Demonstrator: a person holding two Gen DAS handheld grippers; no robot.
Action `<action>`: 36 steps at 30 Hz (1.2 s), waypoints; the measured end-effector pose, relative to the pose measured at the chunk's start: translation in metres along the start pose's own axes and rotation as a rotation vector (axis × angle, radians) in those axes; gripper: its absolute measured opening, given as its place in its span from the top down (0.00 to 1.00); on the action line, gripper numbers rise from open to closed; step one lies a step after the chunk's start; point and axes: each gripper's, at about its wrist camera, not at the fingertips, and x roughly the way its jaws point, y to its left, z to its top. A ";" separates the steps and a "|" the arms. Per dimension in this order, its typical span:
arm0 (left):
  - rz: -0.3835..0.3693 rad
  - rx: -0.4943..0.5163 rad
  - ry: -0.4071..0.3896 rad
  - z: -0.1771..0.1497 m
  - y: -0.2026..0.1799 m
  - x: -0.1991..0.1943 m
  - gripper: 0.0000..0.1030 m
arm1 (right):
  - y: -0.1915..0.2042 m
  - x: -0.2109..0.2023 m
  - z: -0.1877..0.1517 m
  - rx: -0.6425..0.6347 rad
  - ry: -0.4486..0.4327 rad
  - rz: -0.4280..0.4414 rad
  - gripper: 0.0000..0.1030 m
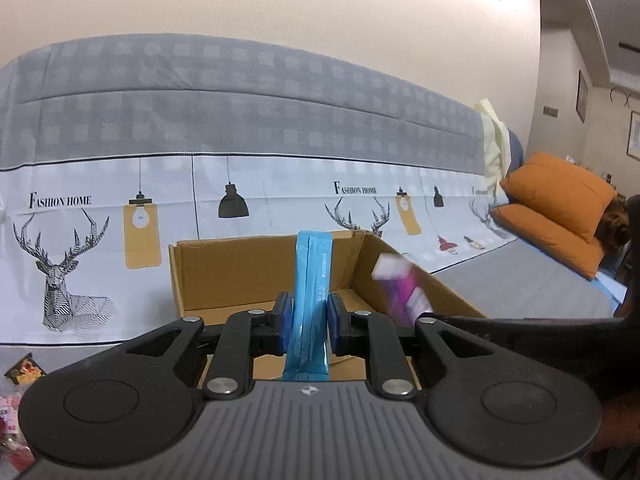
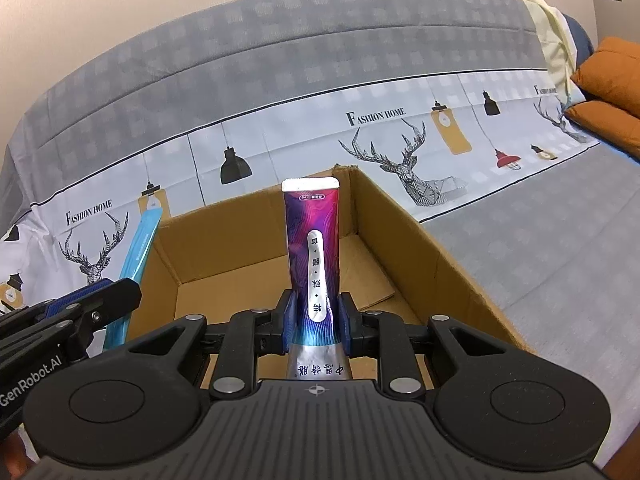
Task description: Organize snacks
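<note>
the sofa cover [image 1: 224, 184] behind the scene carried the words "fashion home" several times, printed beside drawings of stags and hanging lamps. the arm of the left gripper, seen from the right wrist view, bore the lettering "genrobot.ai". the purple snack packet [image 2: 314, 264] showed a white oval strip of chinese characters down its middle and more characters on its silver lower end, too small to read with certainty. the blue snack packet [image 1: 310, 304] had a faint line of small print along one edge that could not be made out.

the left gripper [image 1: 309, 316] stood narrowly parted, its blue pads on either side of the blue snack packet, which stood upright between them above the open cardboard box [image 1: 256, 264]; whether the pads pressed on it was not clear. the right gripper [image 2: 316, 320] was likewise nearly closed, with the purple snack packet standing upright between its pads over the same box [image 2: 420, 240]; the pads appeared to touch its sides.

in the left wrist view the purple packet [image 1: 400, 284] was blurred and partly hidden behind the other gripper's arm. at the lower left edge some small packets [image 1: 20, 380] on the sofa seat were cut off and hard to identify. two orange cushions [image 1: 556, 208] lay at the far right.
</note>
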 end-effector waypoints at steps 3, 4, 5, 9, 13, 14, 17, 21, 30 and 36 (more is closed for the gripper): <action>-0.002 -0.029 0.009 0.000 0.003 0.001 0.65 | 0.005 -0.001 -0.002 -0.015 -0.005 -0.031 0.49; 0.001 -0.035 0.011 0.000 0.004 0.001 0.65 | 0.006 -0.001 -0.002 -0.018 -0.010 -0.040 0.49; 0.004 -0.043 0.013 0.000 0.005 0.002 0.65 | 0.007 -0.002 -0.002 -0.023 -0.015 -0.048 0.49; 0.015 -0.073 0.019 0.001 0.011 0.002 0.65 | 0.011 -0.003 -0.002 -0.043 -0.025 -0.059 0.49; 0.026 -0.078 0.021 0.002 0.014 0.000 0.65 | 0.016 -0.003 -0.003 -0.056 -0.042 -0.054 0.49; 0.030 -0.079 0.022 0.002 0.015 0.000 0.65 | 0.018 -0.004 -0.003 -0.055 -0.051 -0.050 0.49; 0.040 -0.084 0.022 0.002 0.019 -0.002 0.65 | 0.023 -0.004 -0.004 -0.048 -0.070 -0.040 0.46; 0.061 -0.092 0.023 0.003 0.027 -0.006 0.65 | 0.033 -0.005 -0.006 -0.046 -0.112 -0.046 0.38; 0.131 -0.135 0.033 0.005 0.061 -0.018 0.65 | 0.068 -0.010 -0.006 -0.114 -0.148 -0.019 0.28; 0.218 -0.218 0.059 0.004 0.098 -0.029 0.65 | 0.099 -0.010 -0.008 -0.140 -0.125 0.067 0.28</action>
